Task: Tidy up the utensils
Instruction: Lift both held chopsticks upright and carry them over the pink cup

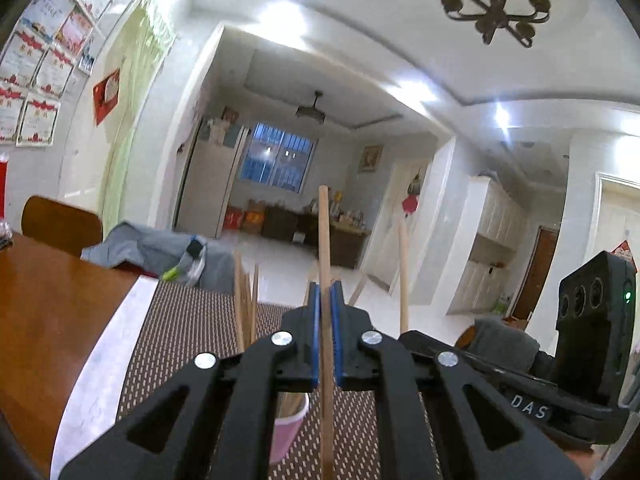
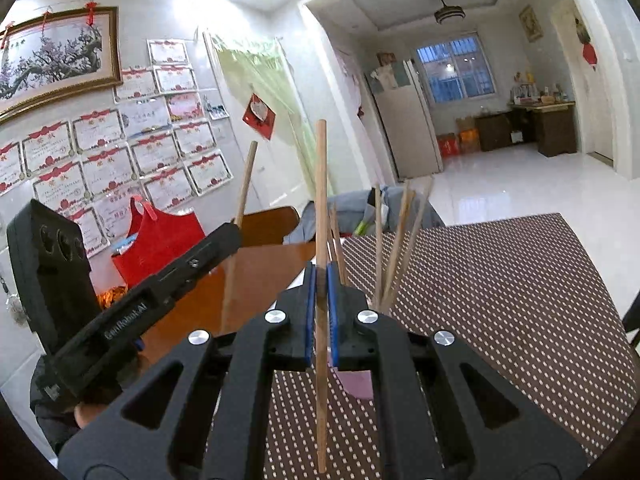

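My left gripper (image 1: 326, 294) is shut on a wooden chopstick (image 1: 324, 232) that stands upright between its blue pads. My right gripper (image 2: 321, 276) is shut on a second upright chopstick (image 2: 321, 184). Both hang above a pink cup (image 2: 358, 384), also seen as the pink cup (image 1: 290, 428) under the left fingers. Several more chopsticks (image 2: 394, 240) lean in the cup. The right gripper (image 1: 404, 336) shows at the right of the left wrist view, with its chopstick (image 1: 403, 272) sticking up. The left gripper (image 2: 234, 236) and its chopstick (image 2: 246, 184) show at the left of the right wrist view.
A brown dotted placemat (image 2: 500, 300) covers this end of the wooden table (image 1: 48, 300). A red bag (image 2: 160, 240) stands by the wall. Grey clothing (image 1: 148, 248) lies at the table's far edge, beside a wooden chair back (image 1: 60, 224).
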